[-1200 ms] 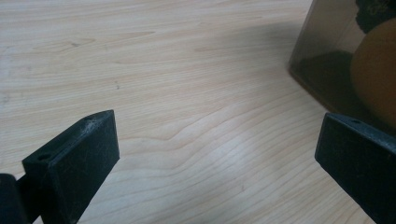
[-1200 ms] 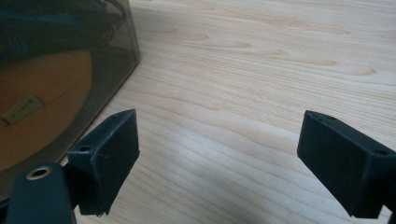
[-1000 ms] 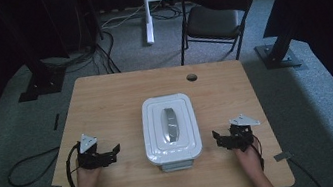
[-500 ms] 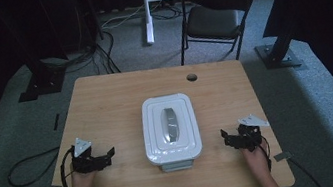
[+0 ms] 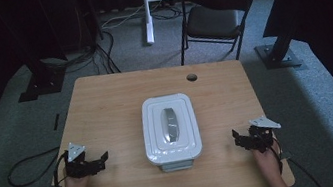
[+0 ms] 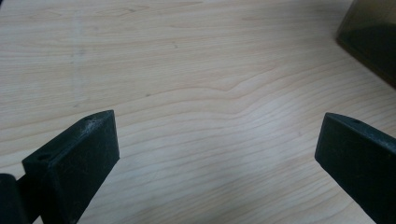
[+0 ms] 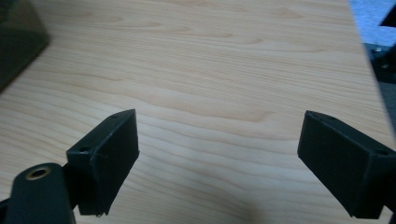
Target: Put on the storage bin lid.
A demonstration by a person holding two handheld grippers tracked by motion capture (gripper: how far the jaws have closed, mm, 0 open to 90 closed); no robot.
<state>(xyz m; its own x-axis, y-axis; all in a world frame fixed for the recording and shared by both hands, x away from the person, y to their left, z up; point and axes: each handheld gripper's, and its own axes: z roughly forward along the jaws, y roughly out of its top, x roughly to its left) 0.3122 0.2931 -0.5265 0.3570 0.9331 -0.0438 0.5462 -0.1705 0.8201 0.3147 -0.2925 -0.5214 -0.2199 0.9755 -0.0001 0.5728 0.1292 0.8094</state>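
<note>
Both hands have drawn back toward the near edge; left hand-held gripper (image 5: 98, 161) and right hand-held gripper (image 5: 240, 138) gape wide, flanking the white lidded plastic container (image 5: 170, 128) on the pale wooden surface (image 5: 106, 108).

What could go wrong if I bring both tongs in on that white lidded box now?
Both tongs, left and right, are open and apart from the white lidded box, one on each side. Uneven contact could slide or twist it on the smooth wooden table. The box sits close to the near edge, so a pull toward you might drag it over. Its low rim offers little to grip, so a pad may slip.
</note>
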